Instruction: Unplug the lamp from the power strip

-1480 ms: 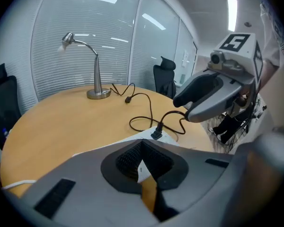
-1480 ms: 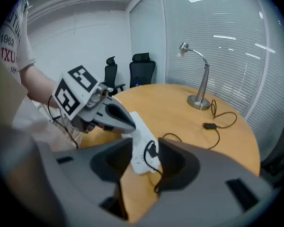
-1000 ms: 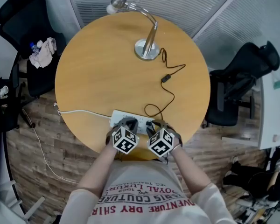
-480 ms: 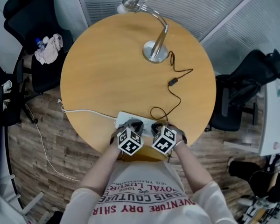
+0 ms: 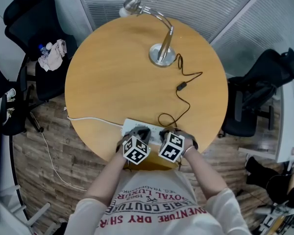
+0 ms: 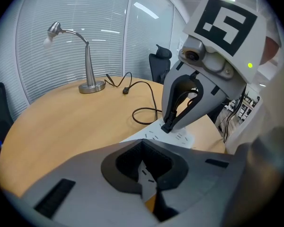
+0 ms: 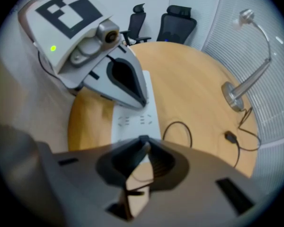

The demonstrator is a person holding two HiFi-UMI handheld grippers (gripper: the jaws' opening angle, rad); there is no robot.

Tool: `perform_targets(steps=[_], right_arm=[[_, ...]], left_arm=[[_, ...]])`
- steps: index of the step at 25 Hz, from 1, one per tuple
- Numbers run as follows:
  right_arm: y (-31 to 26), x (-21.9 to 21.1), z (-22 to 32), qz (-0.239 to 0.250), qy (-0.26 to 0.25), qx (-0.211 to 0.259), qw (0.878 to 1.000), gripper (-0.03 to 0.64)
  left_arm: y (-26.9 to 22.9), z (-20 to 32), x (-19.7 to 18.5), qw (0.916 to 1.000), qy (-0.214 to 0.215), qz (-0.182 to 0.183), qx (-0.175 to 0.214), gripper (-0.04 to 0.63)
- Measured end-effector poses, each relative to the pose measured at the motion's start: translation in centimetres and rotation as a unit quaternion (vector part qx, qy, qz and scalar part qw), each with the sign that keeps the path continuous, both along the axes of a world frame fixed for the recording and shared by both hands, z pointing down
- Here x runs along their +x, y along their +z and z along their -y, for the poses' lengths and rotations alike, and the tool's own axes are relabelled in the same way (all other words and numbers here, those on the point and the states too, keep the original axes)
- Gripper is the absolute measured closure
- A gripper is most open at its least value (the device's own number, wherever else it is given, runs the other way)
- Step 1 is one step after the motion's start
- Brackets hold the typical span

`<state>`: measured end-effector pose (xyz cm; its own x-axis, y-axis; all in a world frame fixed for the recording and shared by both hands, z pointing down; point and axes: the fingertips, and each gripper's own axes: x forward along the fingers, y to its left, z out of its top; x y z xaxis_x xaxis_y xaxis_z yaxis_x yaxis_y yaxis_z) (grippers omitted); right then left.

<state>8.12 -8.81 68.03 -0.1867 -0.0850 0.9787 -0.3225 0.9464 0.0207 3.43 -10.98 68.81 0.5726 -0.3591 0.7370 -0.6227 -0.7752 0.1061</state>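
1. My right gripper (image 7: pixel 142 138) has its jaws drawn together at the tips, which are down on the white power strip (image 7: pixel 132 122). My other gripper's camera shows a small black plug (image 6: pixel 168 126) pinched in those tips, on the strip's top face.
2. My left gripper (image 6: pixel 142 142) is closed as well, with nothing between its jaws. Its tip rests on top of the strip, just to the left of the right gripper.
3. The black cord (image 7: pixel 180 129) curls in a loop just ahead and to the right of my right gripper's tips. From there it runs on past an inline switch (image 5: pixel 179 86).
4. The lamp (image 5: pixel 162 53) stands upright well ahead of both grippers, at the far side of the round table (image 5: pixel 103 72).
5. The strip's white cable (image 5: pixel 88 118) leaves to the left of my left gripper and goes over the table edge.
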Motion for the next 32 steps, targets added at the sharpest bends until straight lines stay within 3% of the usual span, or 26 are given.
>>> perform_targets(steps=[16, 20, 23, 32], right_arm=[[-0.6, 0.2, -0.7, -0.024, 0.038, 0.001, 0.999, 0.548], [-4.8, -1.2, 0.6, 0.033, 0.067, 0.008, 0.997, 0.548], [-7.0, -0.8, 2.4, 0.025, 0.053, 0.036, 0.998, 0.548], [-7.4, 0.0, 1.6, 0.037, 0.079, 0.034, 0.996, 0.548]], left_arm=[[0.0, -0.2, 0.2, 0.9999, 0.013, 0.000, 0.003, 0.569], [0.2, -0.1, 0.1, 0.9999, 0.015, 0.005, 0.005, 0.568], [0.3, -0.2, 0.1, 0.9998, 0.015, 0.009, 0.007, 0.568], [0.3, 0.0, 0.0, 0.9998, 0.017, 0.007, 0.005, 0.568]])
